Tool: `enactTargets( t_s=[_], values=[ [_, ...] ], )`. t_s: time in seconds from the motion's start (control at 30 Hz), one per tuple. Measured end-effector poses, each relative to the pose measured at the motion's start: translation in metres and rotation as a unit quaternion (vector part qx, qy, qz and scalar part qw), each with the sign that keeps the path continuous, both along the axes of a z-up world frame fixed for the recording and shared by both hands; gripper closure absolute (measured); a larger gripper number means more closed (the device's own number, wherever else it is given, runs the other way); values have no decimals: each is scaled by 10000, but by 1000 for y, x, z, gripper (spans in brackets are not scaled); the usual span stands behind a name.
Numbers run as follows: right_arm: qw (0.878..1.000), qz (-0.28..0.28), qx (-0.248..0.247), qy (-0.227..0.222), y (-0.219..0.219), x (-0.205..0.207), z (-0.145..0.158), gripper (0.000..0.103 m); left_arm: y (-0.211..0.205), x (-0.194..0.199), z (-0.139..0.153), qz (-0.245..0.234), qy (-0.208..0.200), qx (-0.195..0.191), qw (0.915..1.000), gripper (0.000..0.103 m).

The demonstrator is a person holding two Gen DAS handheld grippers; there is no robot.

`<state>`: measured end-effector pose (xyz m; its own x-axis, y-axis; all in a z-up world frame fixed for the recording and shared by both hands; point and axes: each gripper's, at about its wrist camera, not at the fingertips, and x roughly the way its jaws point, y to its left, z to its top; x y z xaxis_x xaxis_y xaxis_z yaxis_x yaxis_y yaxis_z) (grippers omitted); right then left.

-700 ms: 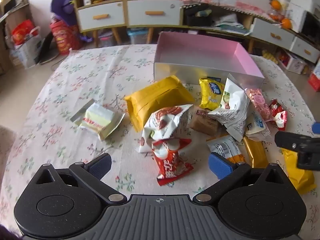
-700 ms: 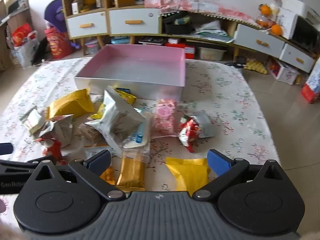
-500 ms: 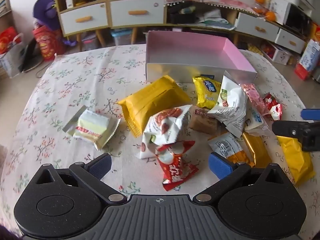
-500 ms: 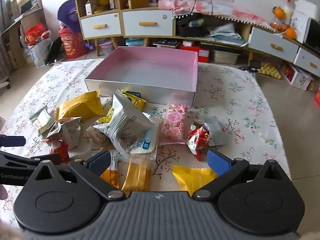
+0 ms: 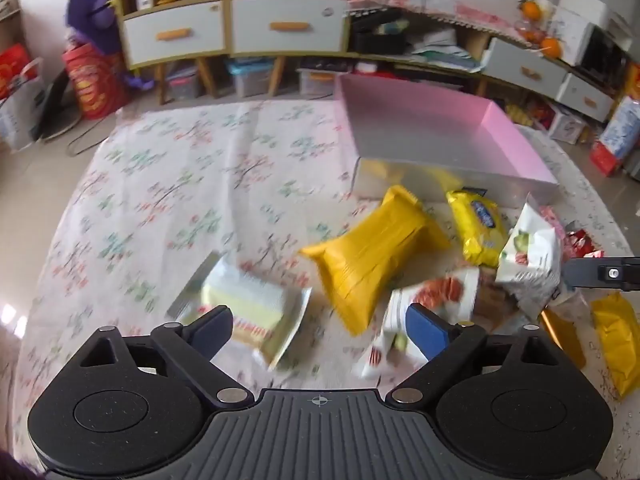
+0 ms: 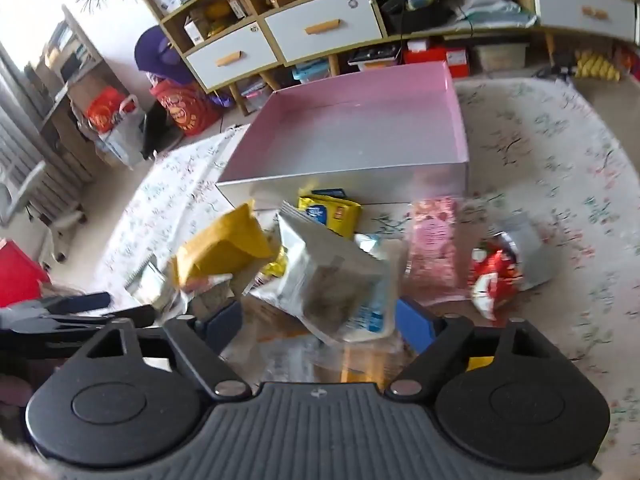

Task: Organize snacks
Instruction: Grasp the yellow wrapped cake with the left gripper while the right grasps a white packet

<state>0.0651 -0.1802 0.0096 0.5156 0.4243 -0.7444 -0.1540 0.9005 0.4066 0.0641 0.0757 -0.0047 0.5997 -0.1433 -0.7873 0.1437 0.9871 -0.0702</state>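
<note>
Both tongs released: our left gripper (image 5: pixel 318 326) over cake packet (image 5: pixel 256 314), right gripper (image 6: pixel 318 320) over silver bag (image 6: pixel 332 276). Snacks heaped before empty pink box (image 6: pixel 360 136). Risk: pinching neighbouring wrappers, dragging pile.

We take the box (image 6: pixel 352 136) as our landmark: it sits on the table (image 5: pixel 168 184), and nothing lies in it. The snack packets (image 6: pixel 320 264) lie heaped on the table before its near wall. One wafer packet (image 5: pixel 248 312) lies apart, well left of the heap. Behind the box stand drawer cabinets (image 6: pixel 320 28).
</note>
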Motion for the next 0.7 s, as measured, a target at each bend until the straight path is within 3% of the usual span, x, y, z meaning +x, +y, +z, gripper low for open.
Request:
enactTargets(
  t_s=[0.17,0.27,0.53,0.7],
  values=[
    [9997,-102,210,113,4,12,-7,39,-20,23,2,-727,-262,138,9969,13],
    [9996,-127,189,166,8,19,-12,41,-33,37,5,-1044,-485,170,9932,14],
    [9989,-119,273,366,6,21,-20,49,-42,68,-7,-1435,69,34,9896,21],
    [9976,-247,386,517,1,20,-22,59,-42,74,-13,-1348,272,-194,9903,23]
  ],
)
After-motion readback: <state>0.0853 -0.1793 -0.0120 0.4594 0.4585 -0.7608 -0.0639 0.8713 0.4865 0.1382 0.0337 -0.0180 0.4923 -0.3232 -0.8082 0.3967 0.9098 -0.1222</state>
